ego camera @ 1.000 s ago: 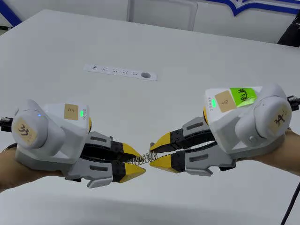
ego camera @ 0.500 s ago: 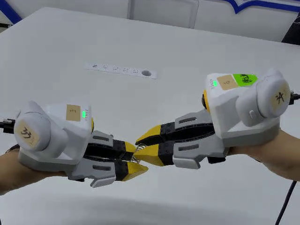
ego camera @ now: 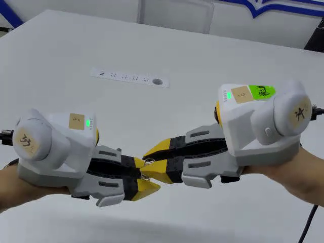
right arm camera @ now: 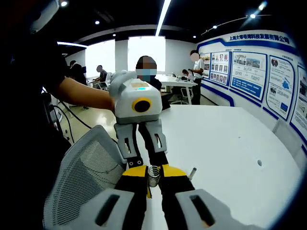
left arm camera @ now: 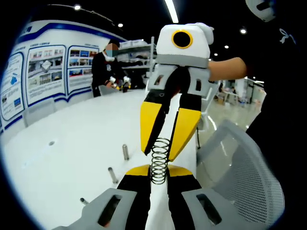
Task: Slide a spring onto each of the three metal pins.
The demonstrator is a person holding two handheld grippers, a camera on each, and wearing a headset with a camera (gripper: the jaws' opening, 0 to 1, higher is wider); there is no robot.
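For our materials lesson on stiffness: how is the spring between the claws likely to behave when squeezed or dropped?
The spring is an open coil of thin wire, so it probably compresses or bends sideways under a hard squeeze. It looks small beside the left claw, so likely very light. Being round, it may roll on the smooth table.

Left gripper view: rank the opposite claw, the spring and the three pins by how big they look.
1. right claw
2. spring
3. pins
The three pins look much alike and stand at different distances from the camera, so I leave them unranked among themselves.
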